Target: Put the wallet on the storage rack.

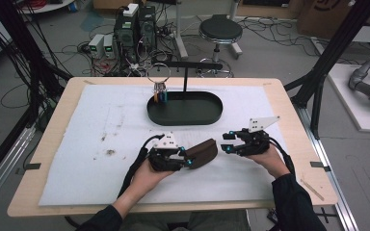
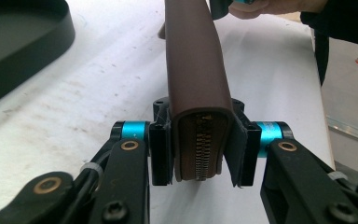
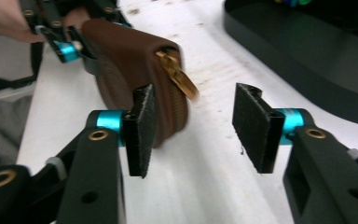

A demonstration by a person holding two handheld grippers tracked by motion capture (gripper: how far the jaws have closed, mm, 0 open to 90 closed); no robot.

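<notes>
Near the front middle of the white mat (image 1: pixel 101 159), the left gripper (image 1: pixel 185 158) clamps its jaws on one end of the brown zip pouch (image 1: pixel 203 153). Just right of it, the right gripper (image 1: pixel 227 142) has jaws parted, holding nothing. The black tray (image 1: pixel 183 113) sits farther back.

The white mat (image 1: pixel 101 159) on the surface (image 1: pixel 53 134) lies bare to the left and along the near edge, so a hand could pass freely there. At the far middle the black oval tray (image 1: pixel 185 113) with its upright stand (image 1: pixel 185 77) and hanging key ring (image 1: pixel 159 74) blocks the way. Between the left tongs (image 1: pixel 188 159) and right tongs (image 1: pixel 227 143), the brown zip pouch (image 1: pixel 203 153) juts right, leaving a narrow gap.
</notes>
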